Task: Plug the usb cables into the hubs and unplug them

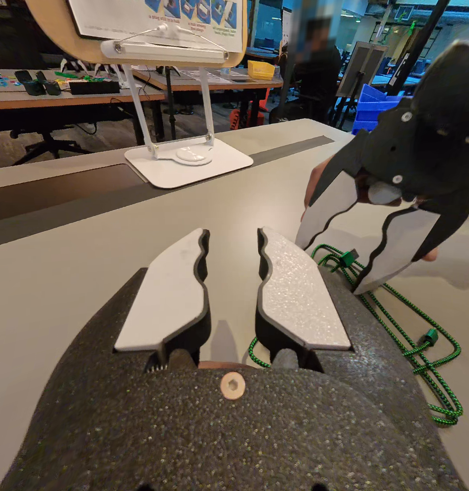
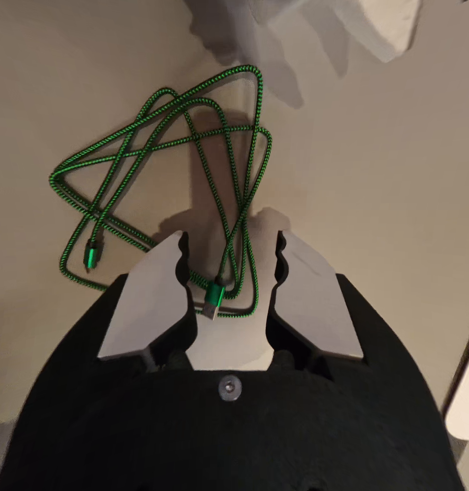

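- between your right gripper [image 2: 232, 235]'s spread fingers, the green usb plug [image 2: 214, 294] lies on the table [image 2: 360, 159], its braided cable [image 2: 159, 148] looped loosely beyond.
- close on the green shell, not the metal tip or the overlapping cable strands beside it.
- your left gripper [image 1: 233, 231] waits apart and empty over bare table.
- no hub shows; the white stand [image 1: 188, 162] sits well apart, leaving room.

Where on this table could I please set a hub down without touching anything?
Free: the bare table ahead of the left tongs, up to the white stand base. Crowded: the right side, where the green braided cable sprawls under the open right tongs.
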{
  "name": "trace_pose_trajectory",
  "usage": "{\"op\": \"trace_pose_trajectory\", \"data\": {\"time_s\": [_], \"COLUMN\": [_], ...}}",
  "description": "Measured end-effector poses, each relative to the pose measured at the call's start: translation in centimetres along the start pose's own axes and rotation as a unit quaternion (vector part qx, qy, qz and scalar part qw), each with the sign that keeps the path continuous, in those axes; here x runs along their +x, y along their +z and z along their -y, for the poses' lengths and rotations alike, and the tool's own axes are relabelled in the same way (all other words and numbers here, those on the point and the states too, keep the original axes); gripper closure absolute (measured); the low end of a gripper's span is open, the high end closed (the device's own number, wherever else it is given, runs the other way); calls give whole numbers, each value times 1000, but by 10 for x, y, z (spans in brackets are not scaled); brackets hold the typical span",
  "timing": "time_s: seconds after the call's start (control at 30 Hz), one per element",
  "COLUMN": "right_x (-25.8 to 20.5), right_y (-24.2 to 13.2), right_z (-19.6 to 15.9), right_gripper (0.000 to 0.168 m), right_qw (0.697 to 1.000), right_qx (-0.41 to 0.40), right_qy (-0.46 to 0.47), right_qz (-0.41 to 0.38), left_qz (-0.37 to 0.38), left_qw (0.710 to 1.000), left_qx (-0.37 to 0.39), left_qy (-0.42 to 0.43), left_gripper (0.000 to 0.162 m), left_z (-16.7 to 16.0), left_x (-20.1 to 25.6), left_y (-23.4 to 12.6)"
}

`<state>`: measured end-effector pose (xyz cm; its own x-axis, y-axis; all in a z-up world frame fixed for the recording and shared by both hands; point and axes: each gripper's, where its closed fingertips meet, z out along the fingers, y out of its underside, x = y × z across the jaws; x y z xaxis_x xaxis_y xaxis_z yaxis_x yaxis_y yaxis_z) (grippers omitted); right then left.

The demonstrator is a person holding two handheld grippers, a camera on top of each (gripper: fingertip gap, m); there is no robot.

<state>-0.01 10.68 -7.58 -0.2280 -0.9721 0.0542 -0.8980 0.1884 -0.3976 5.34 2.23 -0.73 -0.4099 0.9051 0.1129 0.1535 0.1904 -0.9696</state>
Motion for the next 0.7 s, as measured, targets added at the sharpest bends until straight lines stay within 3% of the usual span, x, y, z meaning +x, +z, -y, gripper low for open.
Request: {"op": "trace_pose_trajectory", "data": {"time_s": [0.13, 0.27, 0.37, 0.57, 0.7], "right_x": [9, 4, -5, -23, -39], "right_y": [22, 26, 27, 21, -10], "right_z": [-12, -11, -11, -15, -10], "right_gripper": [115, 128, 162, 164, 164], "right_qw": [998, 997, 996, 996, 999], "right_qx": [-62, -73, -78, -81, -30], "right_qy": [-15, -1, 5, -26, -26], "right_qz": [-6, 16, 33, 18, -6], "left_qz": [-4, -3, 2, 15, 22], "left_qw": [1000, 1000, 1000, 1000, 999], "left_qx": [5, 6, 5, 8, 13], "left_qy": [-10, -9, -14, -17, -22], "left_gripper": [126, 126, 126, 127, 127], "left_z": [1, 1, 0, -1, -1], "left_x": [-3, -5, -9, -18, -24], "left_y": [-1, -2, -3, -5, -7]}}
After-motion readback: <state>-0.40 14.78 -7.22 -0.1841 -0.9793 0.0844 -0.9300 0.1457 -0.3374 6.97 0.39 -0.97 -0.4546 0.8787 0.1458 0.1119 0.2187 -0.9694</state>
